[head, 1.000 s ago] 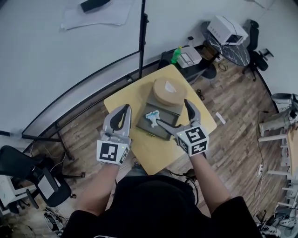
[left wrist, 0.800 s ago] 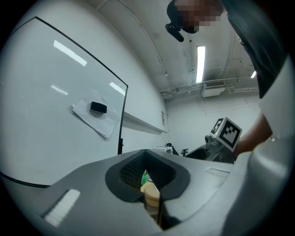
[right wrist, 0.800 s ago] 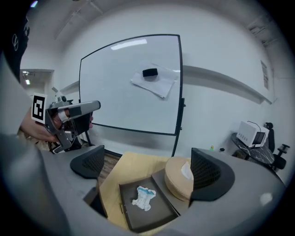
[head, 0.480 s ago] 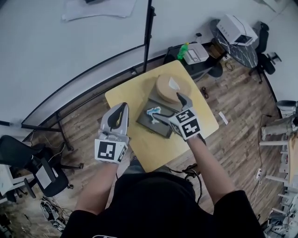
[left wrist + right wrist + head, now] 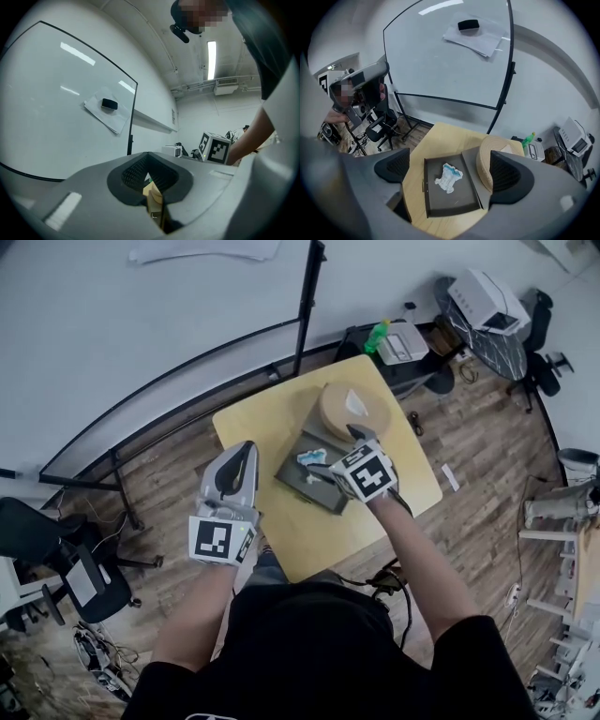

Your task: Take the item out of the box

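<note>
A dark grey open box (image 5: 302,484) (image 5: 440,199) lies on the small yellow table (image 5: 267,427). Inside it is a crumpled white and blue item (image 5: 311,457) (image 5: 449,178). A tan round lid-like piece (image 5: 352,409) (image 5: 487,161) rests on the box's far end. My right gripper (image 5: 334,454) (image 5: 452,166) hovers over the box with its jaws wide but closing. The item lies below and between them, untouched. My left gripper (image 5: 242,460) (image 5: 152,180) hangs over the table's left side with its pads together and nothing held.
A whiteboard (image 5: 141,324) on a black stand (image 5: 309,296) stands behind the table. An office chair (image 5: 47,549) is at the left. A green bottle (image 5: 377,334) and a white machine (image 5: 487,301) sit beyond the table at the right. Wooden floor surrounds it.
My right gripper has moved forward and down over the box, closer to the item. The left gripper has stayed almost where it was.
</note>
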The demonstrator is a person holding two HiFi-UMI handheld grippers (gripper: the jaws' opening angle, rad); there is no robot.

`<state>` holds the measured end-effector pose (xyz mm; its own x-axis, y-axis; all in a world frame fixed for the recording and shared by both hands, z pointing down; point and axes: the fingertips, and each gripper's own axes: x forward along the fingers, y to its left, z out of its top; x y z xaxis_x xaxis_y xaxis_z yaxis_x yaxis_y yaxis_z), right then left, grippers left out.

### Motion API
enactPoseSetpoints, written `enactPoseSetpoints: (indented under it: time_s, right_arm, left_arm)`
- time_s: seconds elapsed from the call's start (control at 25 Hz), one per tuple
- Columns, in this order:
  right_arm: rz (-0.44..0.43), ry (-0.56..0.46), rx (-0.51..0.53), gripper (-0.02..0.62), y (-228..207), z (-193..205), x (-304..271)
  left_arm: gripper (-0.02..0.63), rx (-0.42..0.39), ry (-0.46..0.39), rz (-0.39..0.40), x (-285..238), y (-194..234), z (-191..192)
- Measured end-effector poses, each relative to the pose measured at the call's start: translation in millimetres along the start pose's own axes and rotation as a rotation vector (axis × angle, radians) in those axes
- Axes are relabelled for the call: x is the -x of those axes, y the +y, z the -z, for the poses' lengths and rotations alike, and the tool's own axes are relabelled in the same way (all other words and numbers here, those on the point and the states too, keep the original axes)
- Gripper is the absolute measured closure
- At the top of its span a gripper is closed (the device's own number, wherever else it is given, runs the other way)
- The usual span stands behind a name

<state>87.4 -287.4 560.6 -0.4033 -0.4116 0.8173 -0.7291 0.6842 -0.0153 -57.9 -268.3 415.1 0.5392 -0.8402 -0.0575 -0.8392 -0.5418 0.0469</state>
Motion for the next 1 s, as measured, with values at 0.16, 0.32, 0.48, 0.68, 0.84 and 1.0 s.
enactPoseSetpoints:
  time_s: [0.16,0.32,0.48,0.68,0.84,1.0]
  right_arm:
    - [-0.031,0.093,-0.008,0.048,-3.2,12.5,-13.9]
    - [-0.102,0.152,-0.018,0.049,6.6,18.6,-28.9]
    - [-0.151,0.213,-0.05,0.049,12.7,29.4,-46.7]
    - [-0.182,0.3,-0.099,0.049,12.2,46.3,-72.8]
    - [-0.168,0.359,-0.16,0.061,4.1,61.8,-93.4]
    - [-0.158,0.424,-0.224,0.074,-4.1,86.7,-111.4]
  left_arm:
    - [0.606,0.009,0.012,-0.01,-0.1,0.2,5.3]
    - [0.606,0.013,0.017,-0.018,-0.6,3.0,9.8]
    - [0.606,0.017,0.029,-0.023,0.1,6.6,16.2]
    - [0.606,0.011,0.043,-0.02,-3.4,9.5,23.4]
    - [0.606,0.016,0.051,-0.02,-4.7,10.9,30.6]
    - [0.606,0.024,0.065,-0.019,-5.5,8.7,37.1]
